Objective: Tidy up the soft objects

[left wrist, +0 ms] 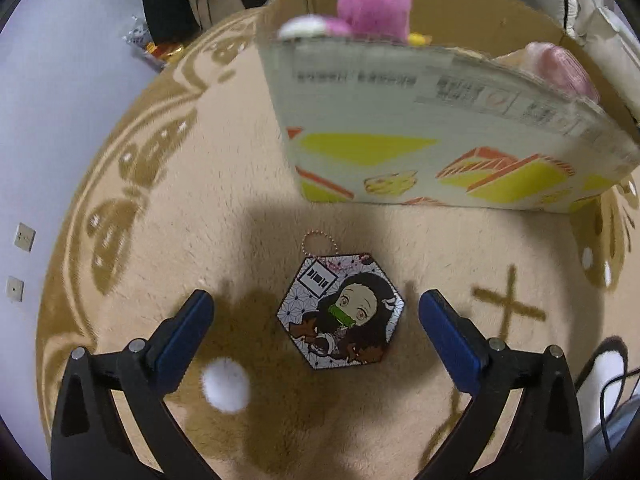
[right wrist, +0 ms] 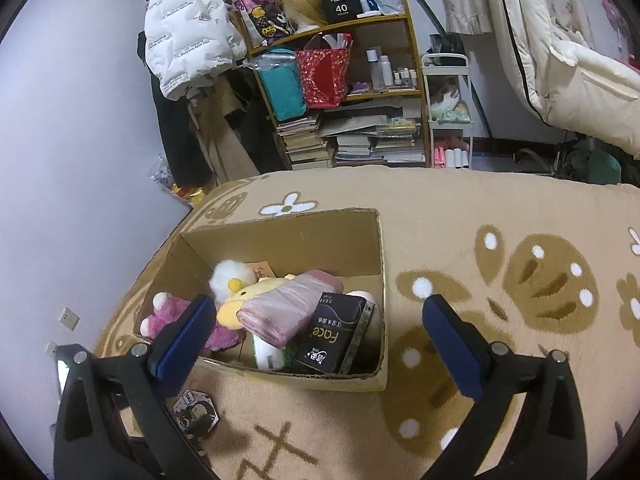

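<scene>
A hexagonal keychain charm [left wrist: 340,312] with a cartoon figure and a bead chain lies flat on the beige rug. My left gripper [left wrist: 316,300] points down over it, open, with one blue pad on each side and not touching it. A white fluffy ball [left wrist: 226,384] shows blurred beside the left finger. The cardboard box [left wrist: 400,120] stands just beyond, a pink plush [left wrist: 372,0] poking over its rim. My right gripper [right wrist: 319,300] is open and empty above the box [right wrist: 320,380], which holds the pink plush [right wrist: 176,316], a yellow plush [right wrist: 248,296], a pink roll [right wrist: 288,308] and a black packet [right wrist: 332,336].
The patterned rug [right wrist: 500,220] spreads to the right of the box. A wall with sockets [left wrist: 24,236] borders the rug on the left. Behind stand a cluttered wooden shelf [right wrist: 340,92], hanging coats [right wrist: 188,32] and a white cart [right wrist: 448,112]. The charm [right wrist: 196,412] lies in front of the box.
</scene>
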